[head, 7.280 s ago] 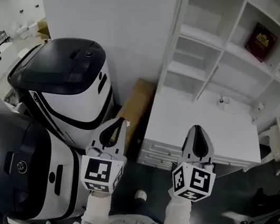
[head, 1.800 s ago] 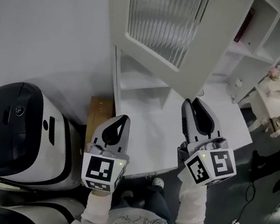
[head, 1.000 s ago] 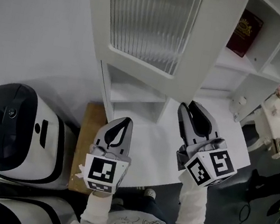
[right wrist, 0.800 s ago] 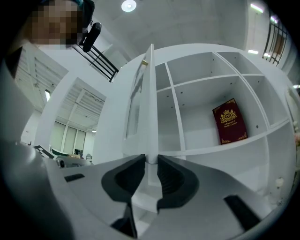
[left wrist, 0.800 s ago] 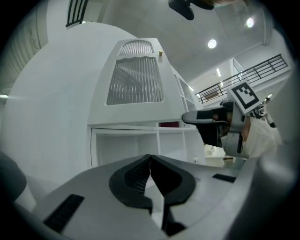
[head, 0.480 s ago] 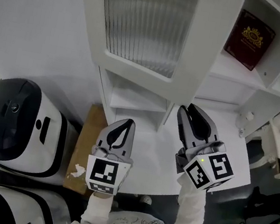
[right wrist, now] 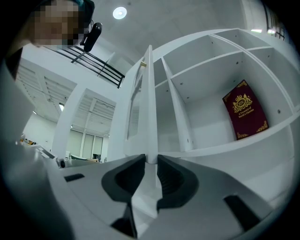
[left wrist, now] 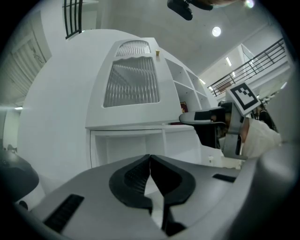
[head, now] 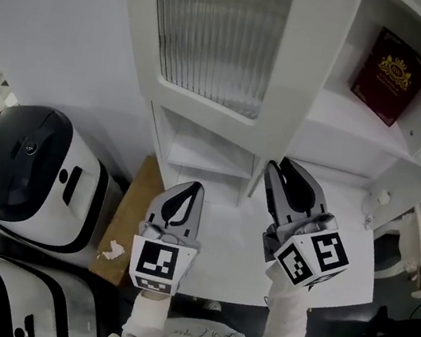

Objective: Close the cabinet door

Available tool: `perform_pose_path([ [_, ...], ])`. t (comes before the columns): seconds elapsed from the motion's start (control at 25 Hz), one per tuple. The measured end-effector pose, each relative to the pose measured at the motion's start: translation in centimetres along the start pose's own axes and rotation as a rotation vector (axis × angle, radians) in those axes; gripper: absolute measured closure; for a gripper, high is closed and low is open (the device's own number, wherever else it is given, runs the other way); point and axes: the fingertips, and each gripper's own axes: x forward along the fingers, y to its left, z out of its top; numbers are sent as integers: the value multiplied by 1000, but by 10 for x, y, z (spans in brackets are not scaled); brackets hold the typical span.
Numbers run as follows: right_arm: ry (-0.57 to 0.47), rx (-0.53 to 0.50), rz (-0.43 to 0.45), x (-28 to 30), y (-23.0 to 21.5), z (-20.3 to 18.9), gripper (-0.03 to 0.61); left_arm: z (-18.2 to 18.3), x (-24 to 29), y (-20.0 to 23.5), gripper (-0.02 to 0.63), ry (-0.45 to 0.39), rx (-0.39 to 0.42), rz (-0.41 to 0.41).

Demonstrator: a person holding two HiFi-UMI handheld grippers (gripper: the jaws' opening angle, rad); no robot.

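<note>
Your right tongs [head: 276, 169] are open a little. The thin edge of the cabinet door [head: 218, 36] lines up with the gap between them, just past the tips. I cannot tell if they touch it yet. The rest of the door stands up above and to the left of these tongs. The open shelves with the red book [head: 392, 65] are up and to their right. To do this well, I think you should pinch the door edge softly, or lay one side of the tongs flat on it. Then swing it slowly toward the shelves. Go in a smooth curve so the door does not slam or slip out. Your left tongs [head: 192, 186] are shut tight with nothing in them, down to the left of the right ones, over the white worktop [head: 222, 242]. Keep them low there, out of the door's way.
</note>
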Motion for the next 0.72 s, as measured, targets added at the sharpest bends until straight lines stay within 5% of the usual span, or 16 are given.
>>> perform_pose_path([
  [0.72,-8,24,100,22,-32,-3,497,-2,25,-2,609,20,1,117],
])
